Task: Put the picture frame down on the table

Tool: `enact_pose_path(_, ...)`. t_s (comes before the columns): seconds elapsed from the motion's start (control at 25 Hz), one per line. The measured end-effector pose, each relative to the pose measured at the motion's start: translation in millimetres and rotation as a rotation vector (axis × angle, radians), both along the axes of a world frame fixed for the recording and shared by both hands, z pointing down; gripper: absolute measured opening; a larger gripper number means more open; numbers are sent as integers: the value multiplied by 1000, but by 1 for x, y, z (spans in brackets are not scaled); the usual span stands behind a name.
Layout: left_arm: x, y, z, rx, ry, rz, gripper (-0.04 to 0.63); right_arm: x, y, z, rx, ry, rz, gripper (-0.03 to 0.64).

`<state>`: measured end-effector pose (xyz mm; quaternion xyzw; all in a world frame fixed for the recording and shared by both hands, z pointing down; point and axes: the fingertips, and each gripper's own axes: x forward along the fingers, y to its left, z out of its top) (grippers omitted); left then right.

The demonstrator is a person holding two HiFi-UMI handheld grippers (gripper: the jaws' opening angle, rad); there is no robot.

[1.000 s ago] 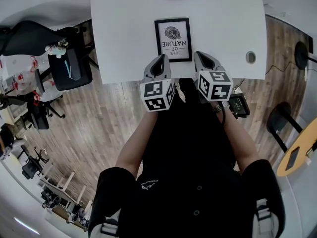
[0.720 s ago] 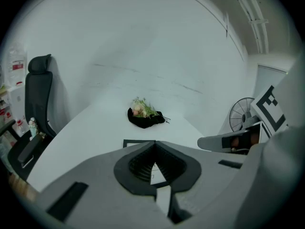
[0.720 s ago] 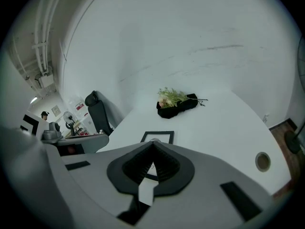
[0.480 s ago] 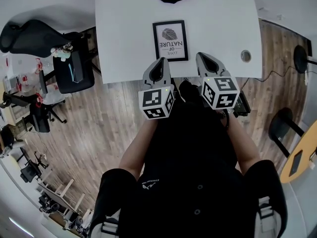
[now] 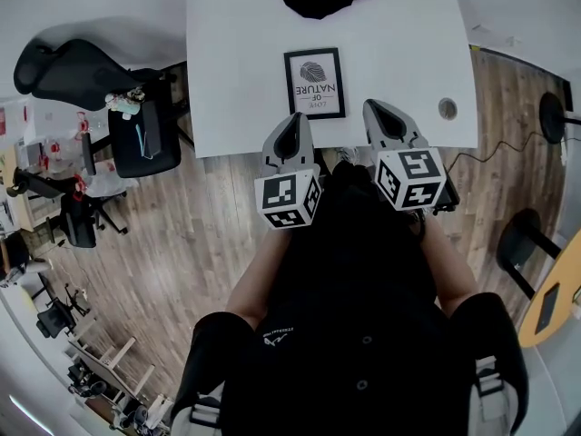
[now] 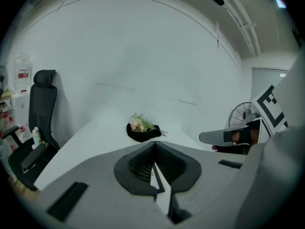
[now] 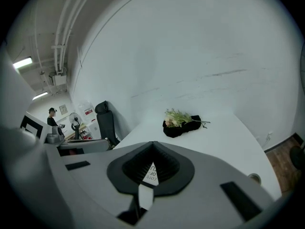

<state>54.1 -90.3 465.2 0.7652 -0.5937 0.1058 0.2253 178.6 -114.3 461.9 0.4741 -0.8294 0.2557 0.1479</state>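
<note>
White table (image 5: 236,62) ahead of left gripper (image 5: 291,119) and right gripper (image 5: 377,109); picture frame (image 5: 314,82) flat on it, just beyond, between the 2. Jaws of both closed, empty. Confirm flat seating; withdraw without nudging frame.

My left gripper (image 5: 291,121) and right gripper (image 5: 379,109) hang side by side over the near edge of the table (image 5: 236,80), tips pointing across it, each with jaws closed on nothing
</note>
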Motion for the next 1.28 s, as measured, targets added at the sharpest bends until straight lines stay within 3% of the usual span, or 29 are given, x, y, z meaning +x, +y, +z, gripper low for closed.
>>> enact_pose_path(0.52,0,10,-78,184,-12,-13,6,-7,11,-73,189,3,-49,-2)
enact_pose_path(0.96,-5,18,-136,327,-29,-33,6,-2,14,-129,309,-42,-27,-2)
enact_pose_path(1.28,-2,20,-144,349,-44,-29,6,-2,16,-151,397,-42,-20,-2)
